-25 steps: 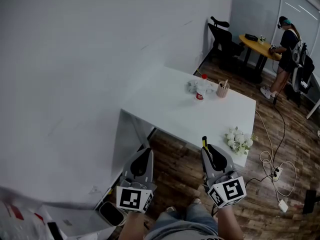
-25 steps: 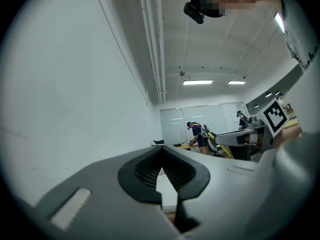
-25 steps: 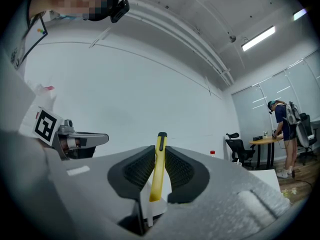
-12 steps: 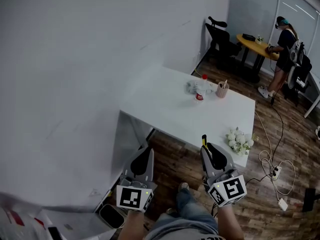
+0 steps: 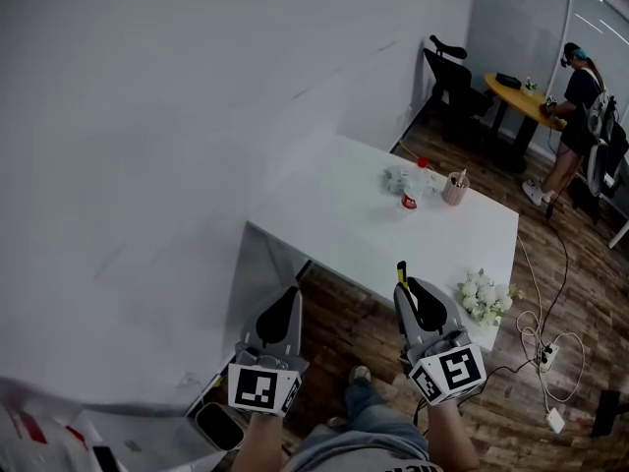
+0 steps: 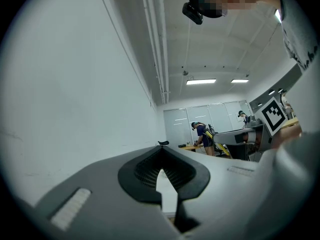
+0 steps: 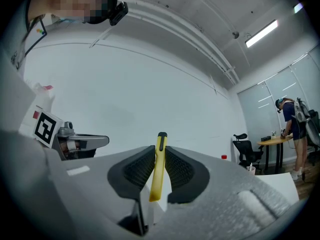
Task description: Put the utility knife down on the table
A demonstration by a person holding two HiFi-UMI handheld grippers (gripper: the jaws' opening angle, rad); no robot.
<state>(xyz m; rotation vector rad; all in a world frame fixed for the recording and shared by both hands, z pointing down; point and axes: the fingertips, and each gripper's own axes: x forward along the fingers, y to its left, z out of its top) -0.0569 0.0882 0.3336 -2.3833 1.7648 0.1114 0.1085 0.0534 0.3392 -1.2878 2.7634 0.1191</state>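
Observation:
A yellow utility knife with a black tip stands clamped between the jaws of my right gripper; in the head view its tip pokes up from the right gripper, just short of the near edge of the white table. My left gripper hangs lower left of the table's near corner, above the wooden floor. In the left gripper view its jaws are closed together with nothing between them.
On the table's far part stand a bottle with a red cap, a cup of utensils and a pale bundle. White flowers lie by the table's right corner. Cables and a power strip lie on the floor. A person stands at a yellow desk far right. A white wall is on the left.
The table and room have shifted right and down in the head view as the person stepped. Both grippers keep their places; the knife stays clamped.

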